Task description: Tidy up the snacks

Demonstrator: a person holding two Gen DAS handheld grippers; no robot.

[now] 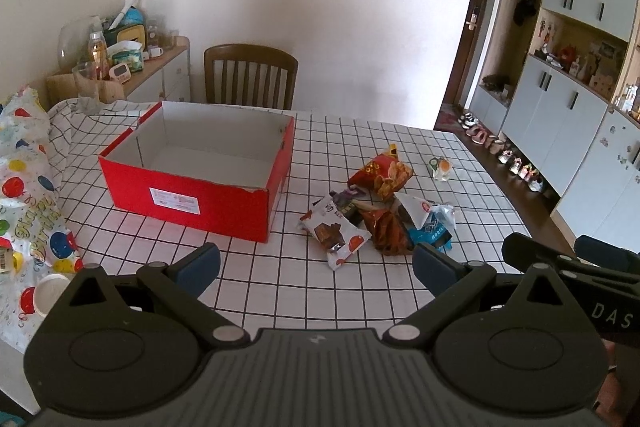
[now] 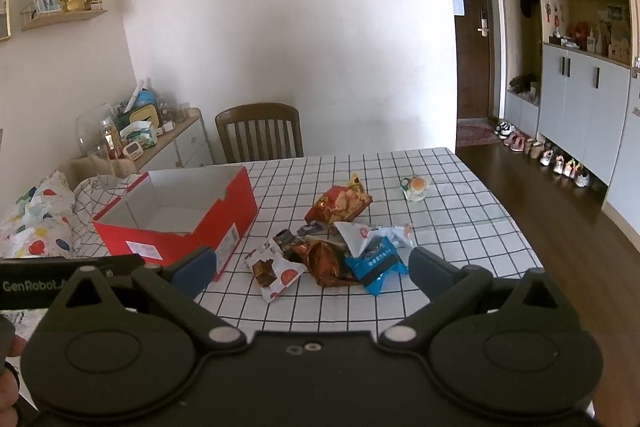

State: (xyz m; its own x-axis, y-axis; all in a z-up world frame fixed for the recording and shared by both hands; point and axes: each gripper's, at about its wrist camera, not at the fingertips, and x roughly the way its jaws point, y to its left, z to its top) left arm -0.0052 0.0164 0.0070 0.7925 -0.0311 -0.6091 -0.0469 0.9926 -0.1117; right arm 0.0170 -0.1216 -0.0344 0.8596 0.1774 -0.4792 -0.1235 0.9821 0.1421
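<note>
An empty red box (image 1: 192,187) (image 2: 168,227) stands open on the checked tablecloth. To its right lies a pile of snack packets: a red chip bag (image 1: 380,171) (image 2: 340,205), a white chocolate packet (image 1: 334,233) (image 2: 272,269), a brown packet (image 1: 386,229) (image 2: 328,261) and a blue packet (image 1: 434,233) (image 2: 374,263). A small snack (image 1: 440,167) (image 2: 416,185) lies apart, further right. My left gripper (image 1: 316,267) is open and empty, above the table in front of the box and pile. My right gripper (image 2: 312,273) is open and empty, just in front of the pile.
A wooden chair (image 1: 250,77) stands behind the table. A cluttered sideboard (image 1: 120,63) is at the back left. A balloon-patterned bag (image 1: 28,179) lies at the table's left end. Cabinets and shoes (image 2: 560,159) line the right wall.
</note>
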